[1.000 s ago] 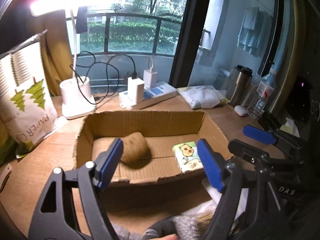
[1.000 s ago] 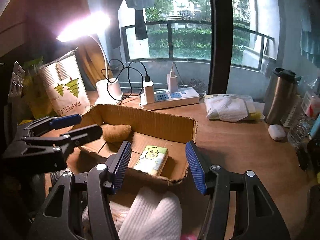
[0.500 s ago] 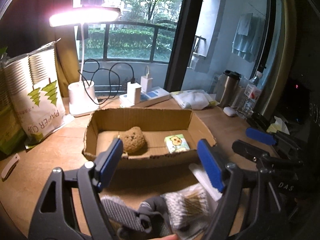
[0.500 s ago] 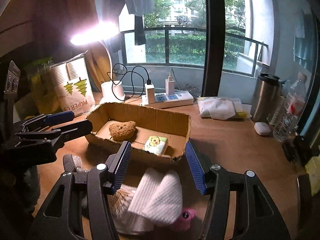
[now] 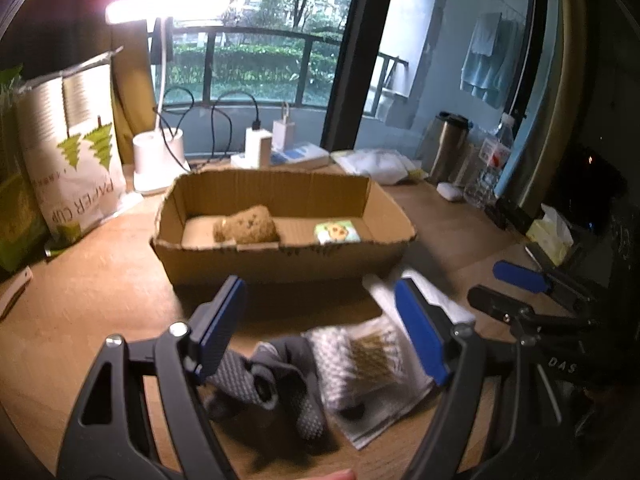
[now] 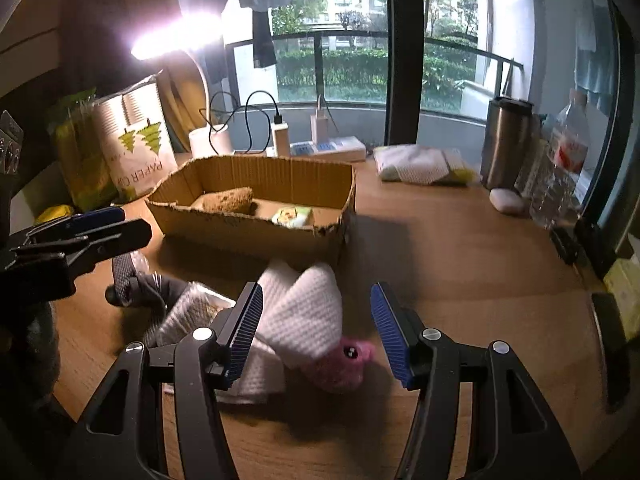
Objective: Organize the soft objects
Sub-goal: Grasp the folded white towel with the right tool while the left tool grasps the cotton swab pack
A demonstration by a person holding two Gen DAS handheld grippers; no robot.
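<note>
So the soft stuff left to sort is a little pile on the desk right in front of the cardboard box (image 5: pixel 280 256): a dark glove (image 5: pixel 276 384), a bubble-wrap pouch (image 5: pixel 372 360), a white cloth (image 6: pixel 304 304) and a pink plush (image 6: pixel 340 364). The box already has a brown plush (image 5: pixel 246 226) and a tissue pack (image 5: pixel 336 232) inside. Both the left gripper (image 5: pixel 320 328) and right gripper (image 6: pixel 316 328) hang above the pile, spread wide, holding nothing. Looks like the picking step; next is probably dropping down and pinching one piece.
</note>
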